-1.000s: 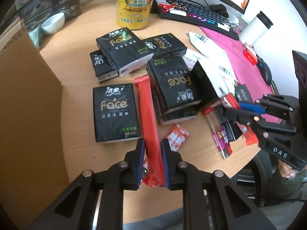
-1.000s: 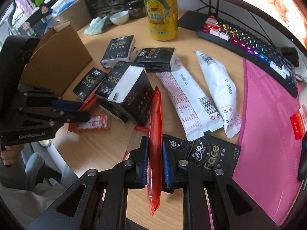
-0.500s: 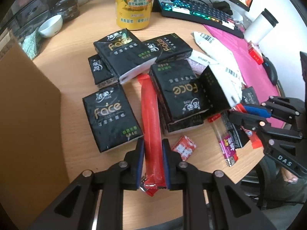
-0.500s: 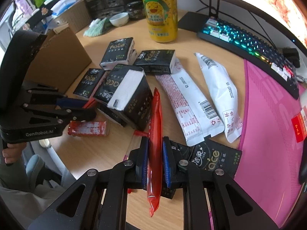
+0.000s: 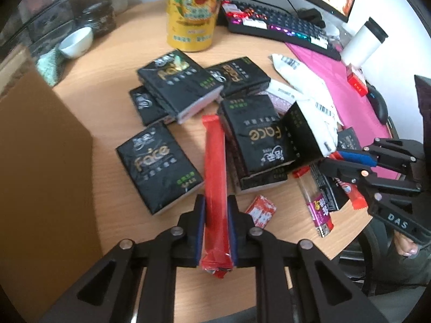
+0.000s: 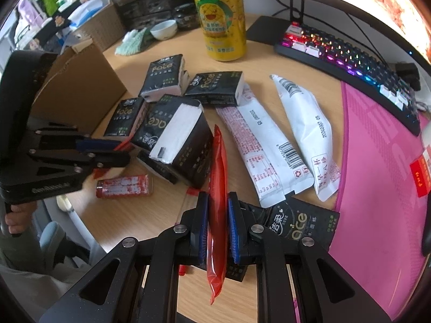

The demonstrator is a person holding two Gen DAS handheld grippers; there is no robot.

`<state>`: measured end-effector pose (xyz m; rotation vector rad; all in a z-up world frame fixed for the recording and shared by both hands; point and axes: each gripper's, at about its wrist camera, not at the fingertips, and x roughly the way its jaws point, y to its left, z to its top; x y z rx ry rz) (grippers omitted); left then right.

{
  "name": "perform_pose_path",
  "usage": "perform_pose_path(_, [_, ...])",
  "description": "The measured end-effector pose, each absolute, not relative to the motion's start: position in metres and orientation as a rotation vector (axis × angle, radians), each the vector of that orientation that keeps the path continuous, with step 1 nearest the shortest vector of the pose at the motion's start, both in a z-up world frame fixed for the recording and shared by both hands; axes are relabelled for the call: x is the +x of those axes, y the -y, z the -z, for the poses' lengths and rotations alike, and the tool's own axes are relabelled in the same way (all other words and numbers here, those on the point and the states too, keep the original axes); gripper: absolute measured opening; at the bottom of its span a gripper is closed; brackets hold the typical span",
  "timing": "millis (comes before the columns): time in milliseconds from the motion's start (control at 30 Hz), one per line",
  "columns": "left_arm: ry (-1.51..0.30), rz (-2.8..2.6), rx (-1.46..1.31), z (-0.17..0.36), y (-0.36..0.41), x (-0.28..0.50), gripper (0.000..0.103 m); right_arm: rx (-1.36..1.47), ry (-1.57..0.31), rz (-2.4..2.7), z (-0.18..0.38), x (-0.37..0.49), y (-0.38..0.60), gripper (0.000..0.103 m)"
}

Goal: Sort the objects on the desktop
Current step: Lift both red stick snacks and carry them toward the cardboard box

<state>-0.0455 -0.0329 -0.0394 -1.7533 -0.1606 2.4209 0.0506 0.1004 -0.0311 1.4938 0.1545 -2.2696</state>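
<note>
Both tongs point steeply down at the round-edged wooden bench point(image 5: 107, 86), each clamped tight on its own long red plastic sachet. The left tongs point(image 5: 215, 223) pinch a flat red sachet point(image 5: 214, 167) near its lower end; the strip runs forward between a black "Face" tissue pack point(image 5: 159, 165) on its left and a stack of black tissue packs point(image 5: 258, 140) on its right, its far end near the overlapping packs point(image 5: 177, 88) behind. The right tongs point(image 6: 218, 223) grip a second red sachet point(image 6: 217, 177) about two thirds down its length, turned on edge, its lower tail hanging past the pads toward the near rim of the bench. That sachet runs beside a tilted tissue pack with a white end point(image 6: 177, 137), and a black tissue pack point(image 6: 299, 223) lies flat just right of the right tongs.

A person's hand point(image 6: 18, 215) holds the left handle below the bench edge. A brown cardboard box wall point(image 5: 40, 161) stands close on the left side. Two white paper sachets point(image 6: 280, 145) lie between the tissue packs and a pink desk mat point(image 6: 377, 175). A small red-and-white wrapped candy point(image 5: 260, 210) and a purple snack stick point(image 5: 317, 207) lie near the front rim. Bare wood shows between the box and the packs, and behind them up to a yellow pineapple drink can point(image 5: 192, 10). A lit keyboard point(image 6: 350, 62) sits at the back right.
</note>
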Motion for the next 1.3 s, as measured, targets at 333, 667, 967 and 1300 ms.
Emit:
perform_pose_path(333, [0.194, -2.449, -1.68, 0.016, 0.043, -0.023, 0.016, 1.478, -0.154, 2.28, 0.023, 0.056, -0.099, 0.015])
perform_pose_path(667, [0.202, -2.485, -1.623, -0.003, 0.045, -0.013, 0.016, 1.472, -0.158, 2.286, 0.018, 0.058, -0.097, 0.015])
perform_pose_path(967, [0.221, -2.547, -1.518, -0.04, 0.057, 0.0, 0.016, 1.434, -0.15, 2.294, 0.002, 0.062, -0.094, 0.015])
perform_pose_path(1300, [0.291, -2.7, -1.395, -0.085, 0.1, 0.029, 0.016, 1.275, -0.223, 2.209, -0.044, 0.063, -0.041, 0.015])
